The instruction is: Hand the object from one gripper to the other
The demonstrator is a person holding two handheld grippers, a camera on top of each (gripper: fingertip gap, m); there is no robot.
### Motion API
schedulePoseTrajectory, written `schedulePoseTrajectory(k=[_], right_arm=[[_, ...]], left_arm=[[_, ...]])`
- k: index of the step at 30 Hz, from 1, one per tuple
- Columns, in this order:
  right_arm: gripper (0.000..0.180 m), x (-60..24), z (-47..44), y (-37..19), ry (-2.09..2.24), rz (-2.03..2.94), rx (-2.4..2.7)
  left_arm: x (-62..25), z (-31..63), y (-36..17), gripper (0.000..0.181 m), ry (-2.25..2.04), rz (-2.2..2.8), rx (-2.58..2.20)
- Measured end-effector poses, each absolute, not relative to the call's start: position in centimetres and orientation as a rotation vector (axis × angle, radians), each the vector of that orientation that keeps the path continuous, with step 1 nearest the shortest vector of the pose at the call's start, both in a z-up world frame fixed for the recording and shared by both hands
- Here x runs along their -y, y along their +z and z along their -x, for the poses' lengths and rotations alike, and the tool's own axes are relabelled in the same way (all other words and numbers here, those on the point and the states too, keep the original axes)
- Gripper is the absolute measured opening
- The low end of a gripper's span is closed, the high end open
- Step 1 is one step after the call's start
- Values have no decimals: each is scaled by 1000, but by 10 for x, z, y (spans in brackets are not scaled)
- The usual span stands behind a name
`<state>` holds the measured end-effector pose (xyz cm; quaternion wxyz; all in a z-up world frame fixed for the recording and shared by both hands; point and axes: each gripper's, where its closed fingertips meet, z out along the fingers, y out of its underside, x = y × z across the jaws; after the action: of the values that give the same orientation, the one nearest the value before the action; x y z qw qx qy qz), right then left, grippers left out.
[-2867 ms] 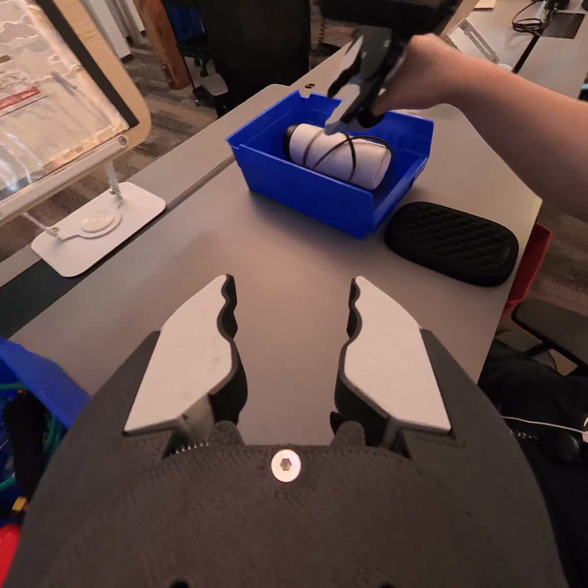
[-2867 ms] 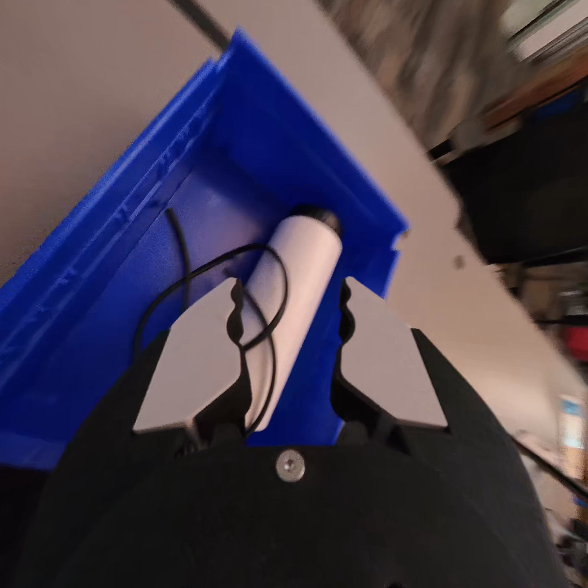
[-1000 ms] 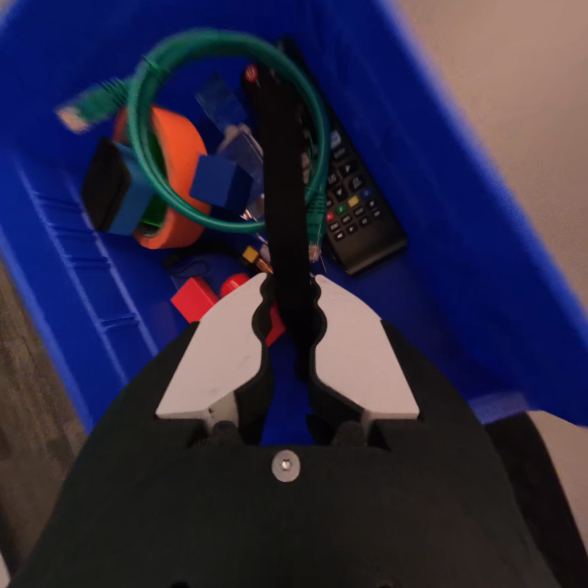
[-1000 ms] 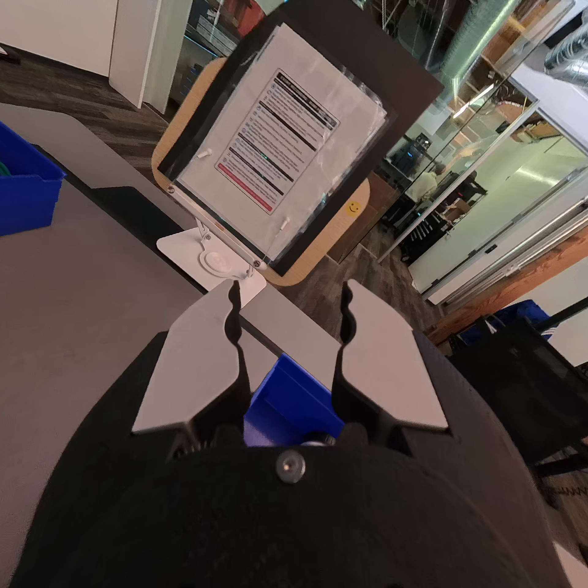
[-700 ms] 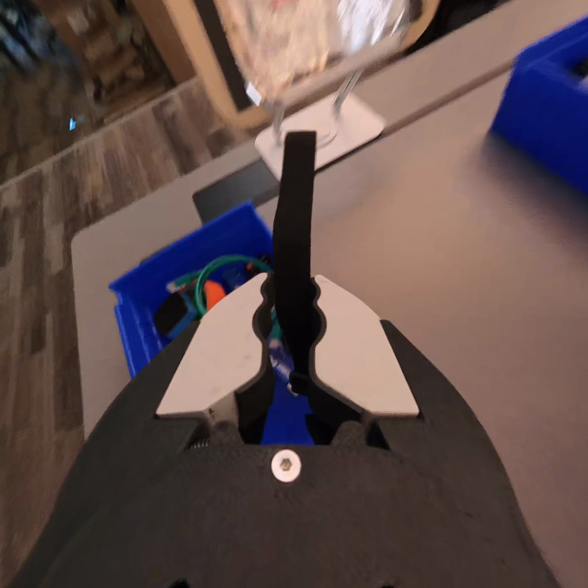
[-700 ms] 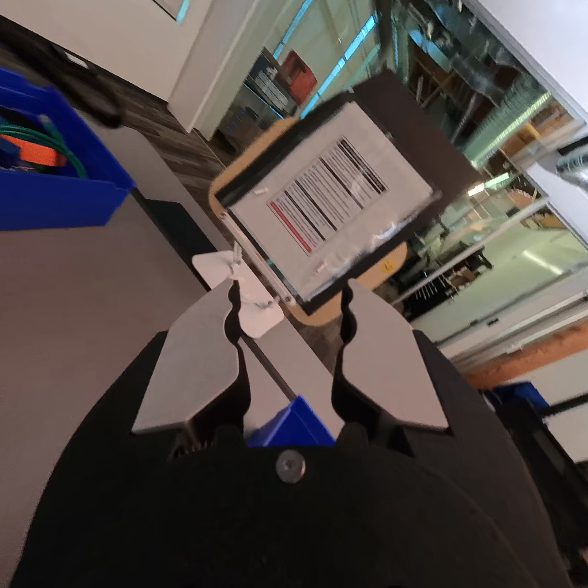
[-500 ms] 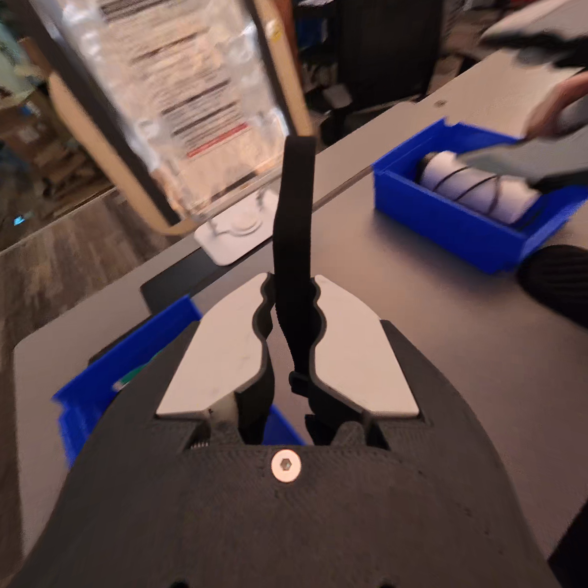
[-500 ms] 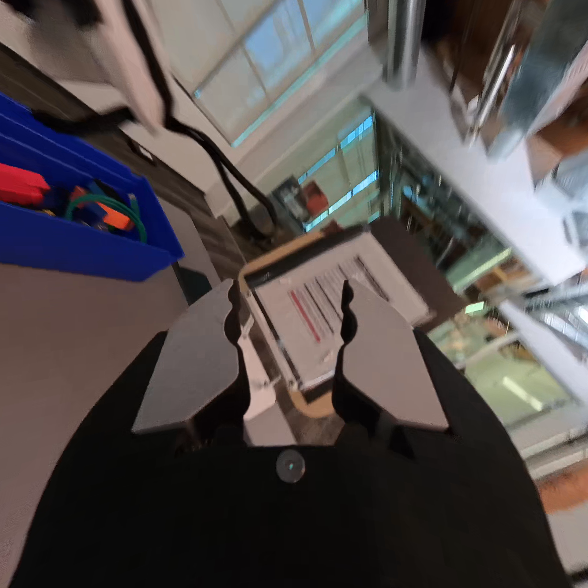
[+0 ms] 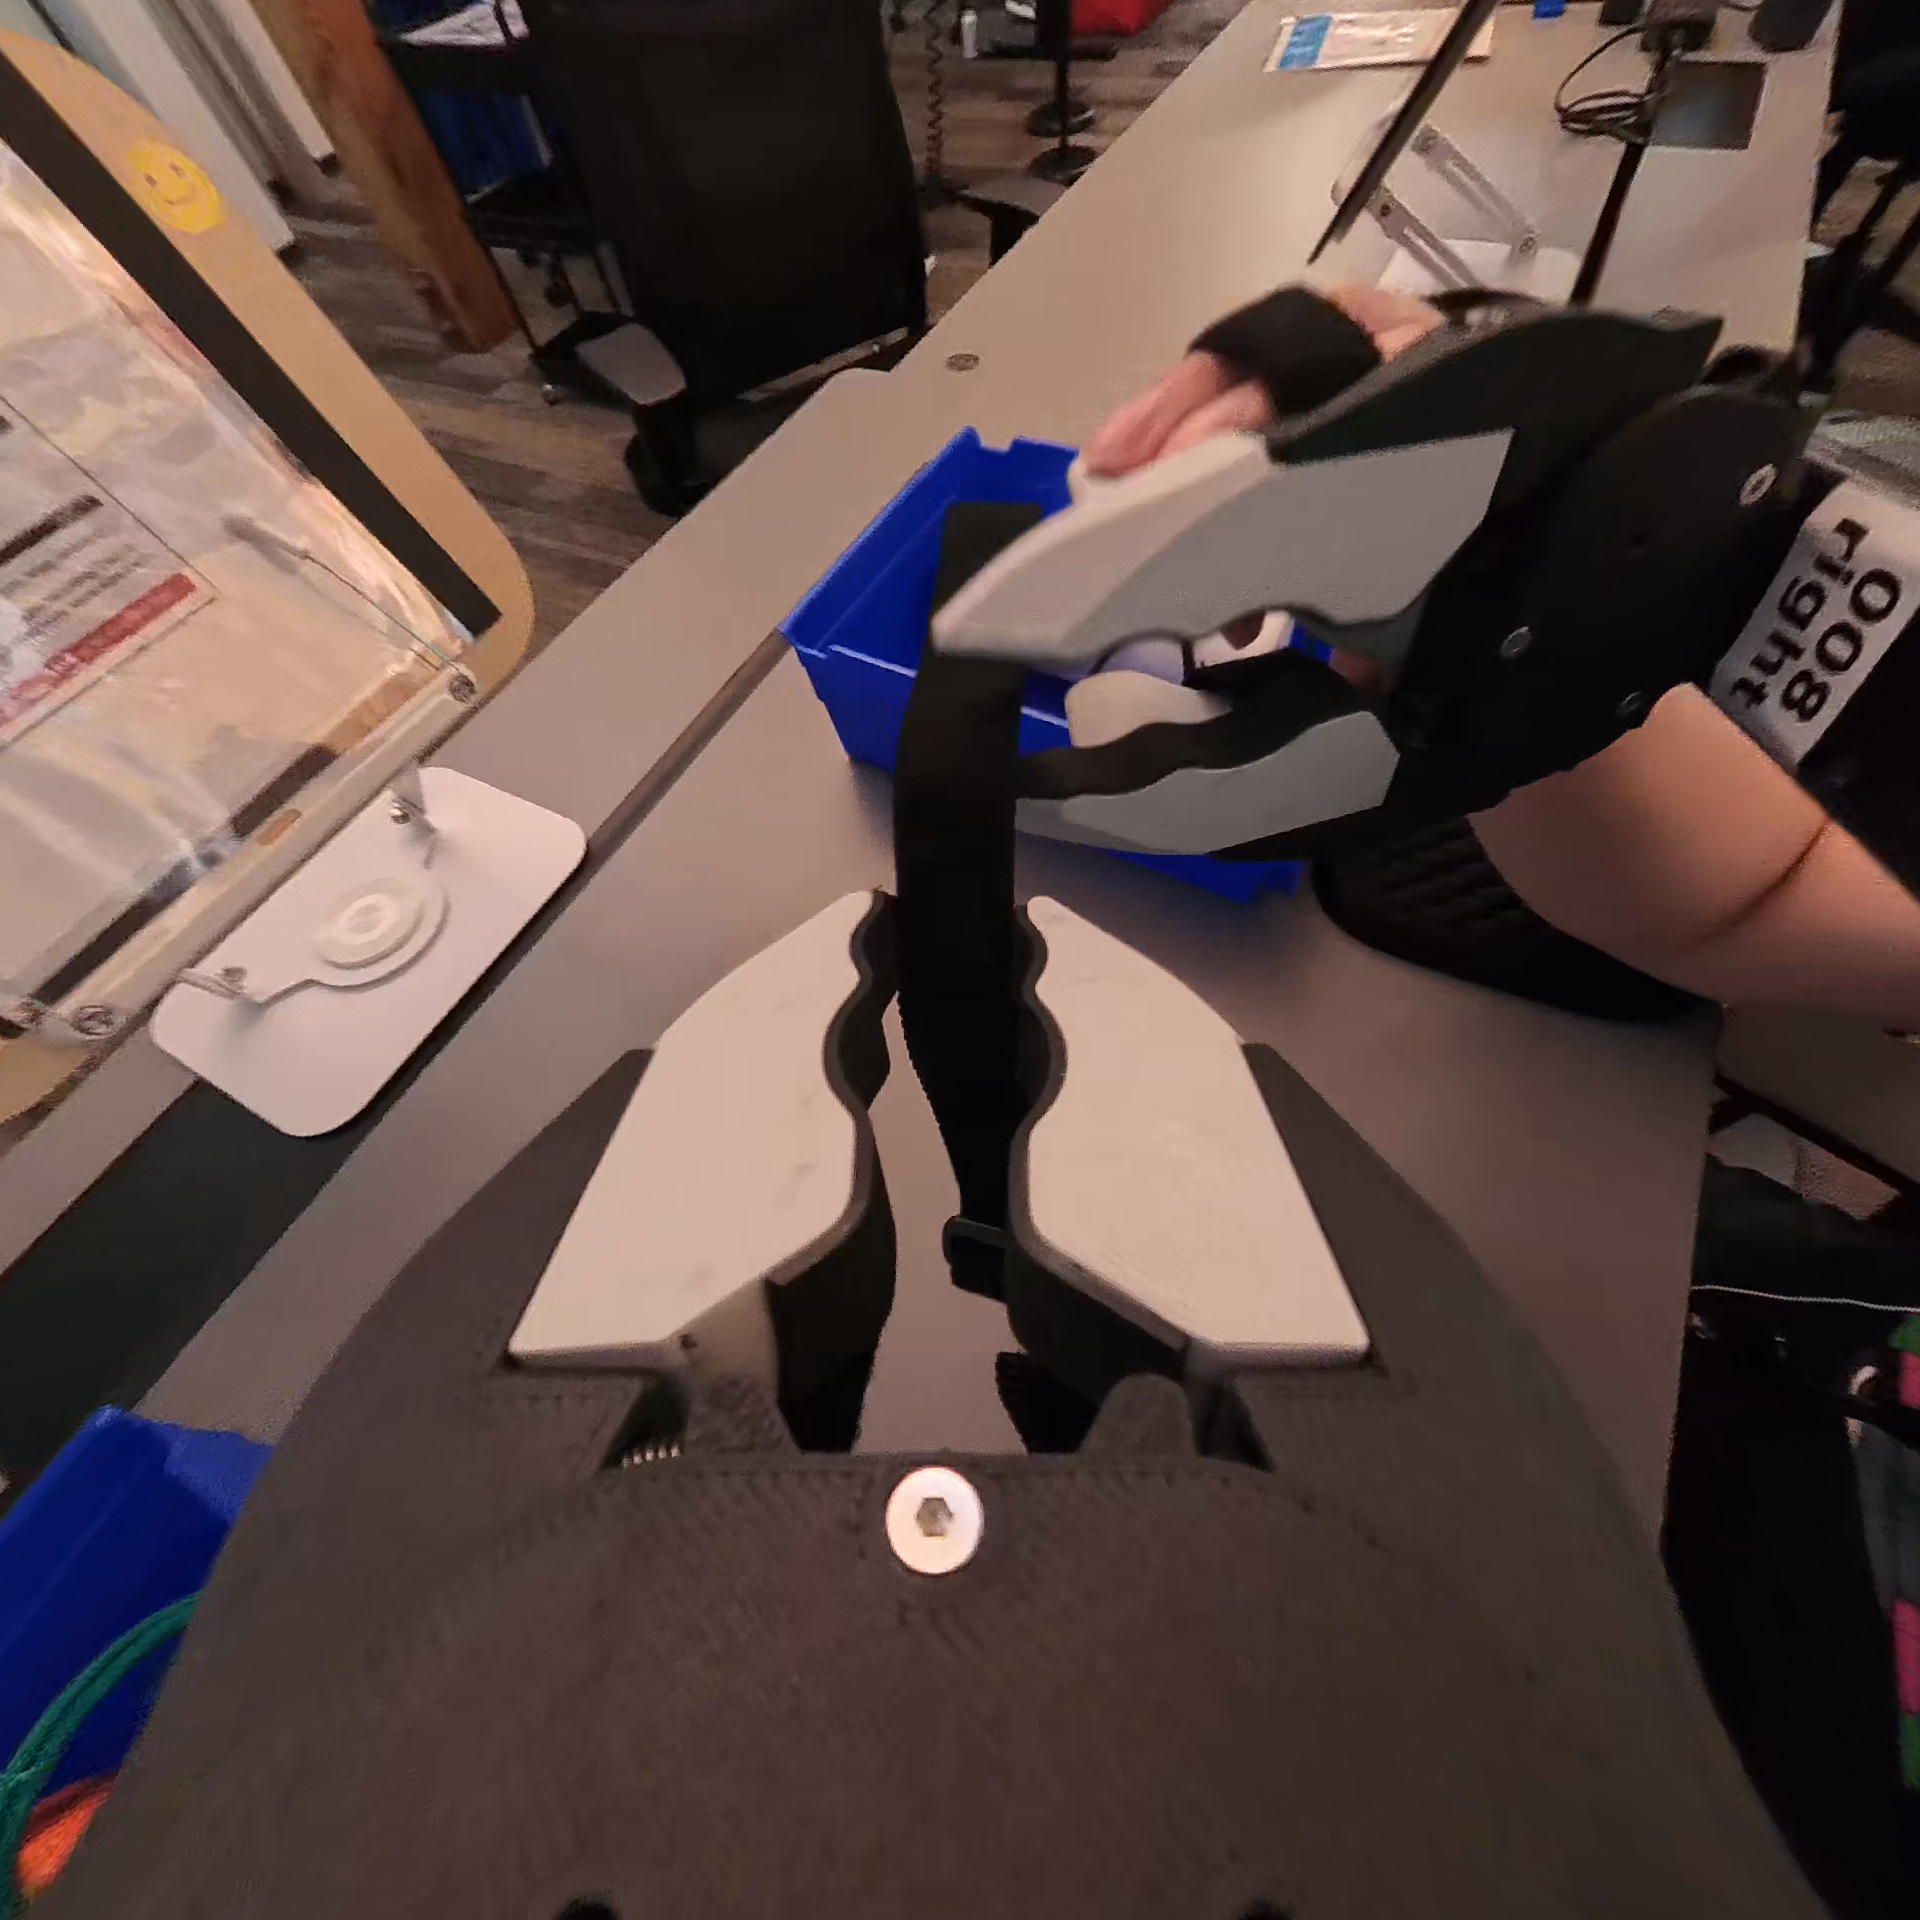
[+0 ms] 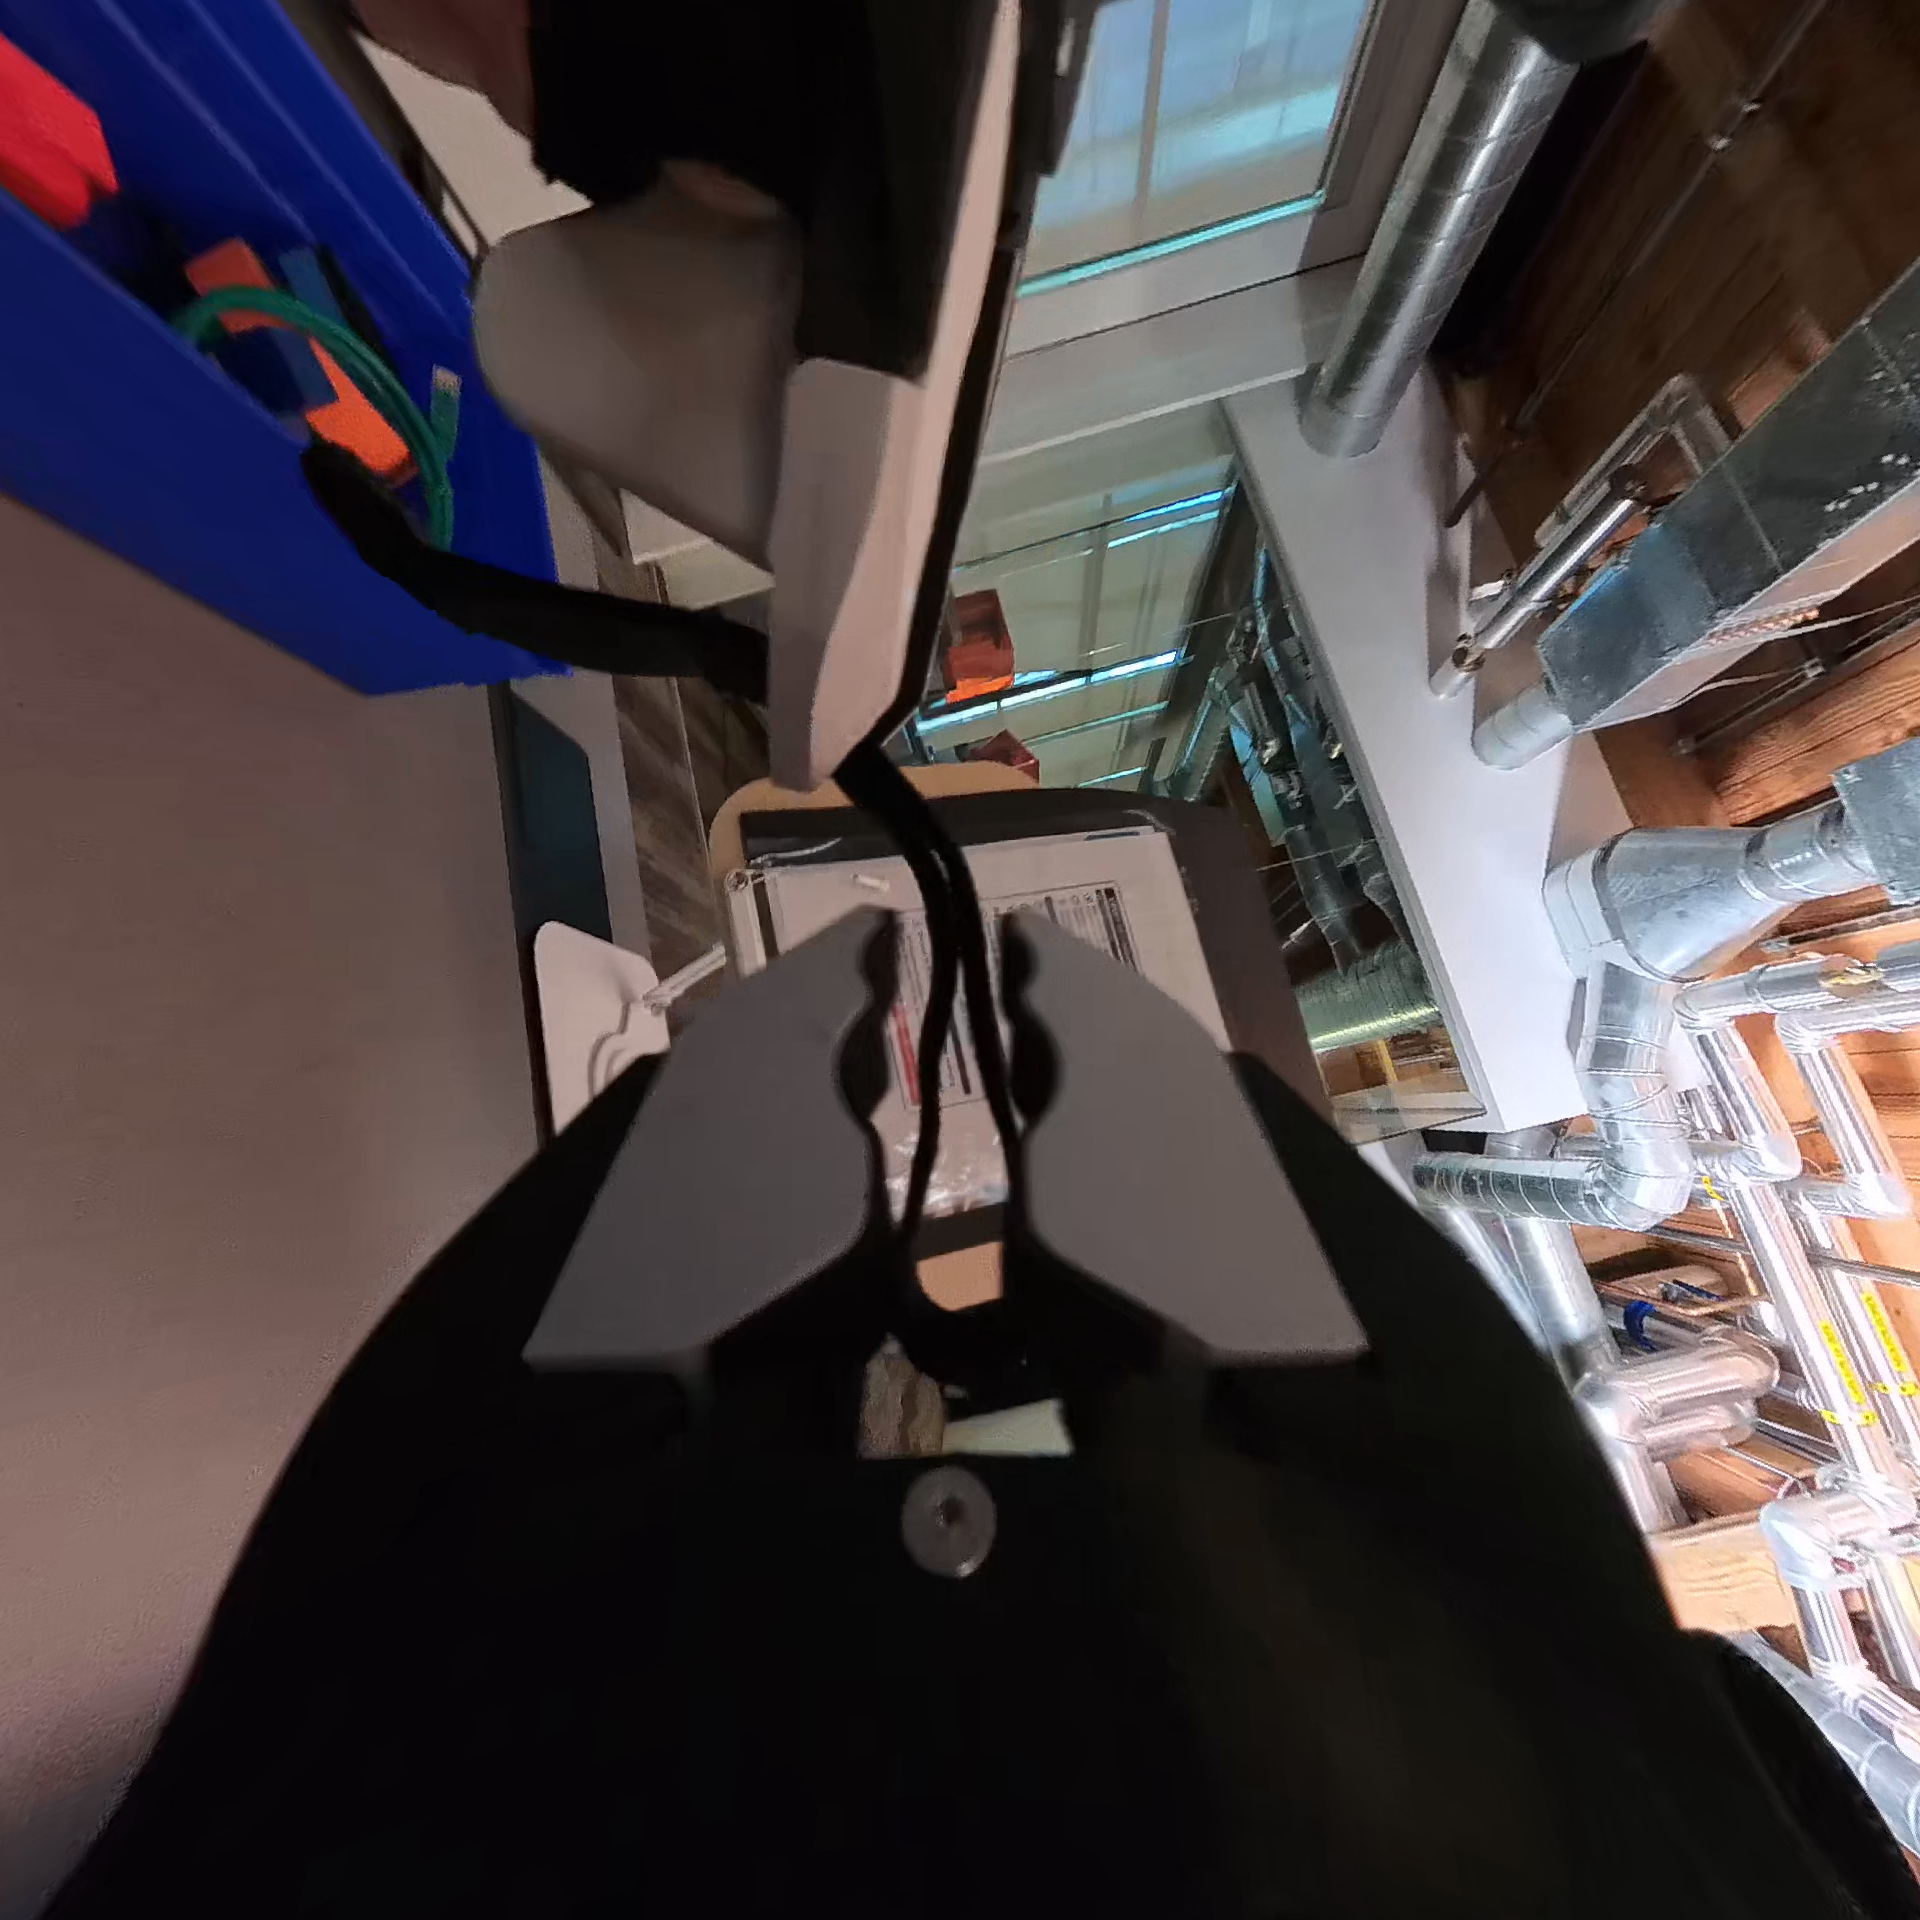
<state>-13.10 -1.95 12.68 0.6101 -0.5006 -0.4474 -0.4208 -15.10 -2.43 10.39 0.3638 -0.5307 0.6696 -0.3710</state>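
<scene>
Gripping the lower part of a black strap (image 9: pixel 951 852), the left gripper (image 9: pixel 954 971) has its two pale fingers clenched on the band, which stands up beyond the tips. Across its upper part reaches the right gripper (image 9: pixel 987 691) from the right side, one finger in front of the strap and one behind, a clear gap between them, so it is parted and not yet pinching. In the right wrist view the right gripper (image 10: pixel 940 961) shows the strap (image 10: pixel 940 1023) running edge-on through the gap between its fingers. Just beyond both tools sits a blue bin (image 9: pixel 868 623) on the grey table (image 9: pixel 717 540); a black padded case (image 9: pixel 1455 904) lies beside it, under the person's forearm. Left of the left gripper stands a framed sheet on a white base (image 9: pixel 364 935). Near its heel is another blue bin (image 9: pixel 94 1538) with a green cable.
</scene>
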Motion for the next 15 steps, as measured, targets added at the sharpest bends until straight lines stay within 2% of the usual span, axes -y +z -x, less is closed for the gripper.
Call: schedulePoseTrajectory(k=[1,4,6,7,11,15], right_arm=[[7,17,128,125,-978,1169,1027],[6,7,122,121,-806,1298,924],[6,3,113,128,-608,1350,765],[6,3,106,133,-478,1361,669],[6,10,82,157,310,1319,228],[5,22,64,170,1015,1104,-1]], left_arm=[[23,149,102,20,-980,1380,-1726],[16,148,109,24,-1044,1377,-1694],[7,154,137,64,-1150,1331,-1539],[2,160,153,71,-1215,1297,-1445],[-28,192,198,71,-1420,1202,-1079],[-15,185,175,80,-1487,1271,-1225]])
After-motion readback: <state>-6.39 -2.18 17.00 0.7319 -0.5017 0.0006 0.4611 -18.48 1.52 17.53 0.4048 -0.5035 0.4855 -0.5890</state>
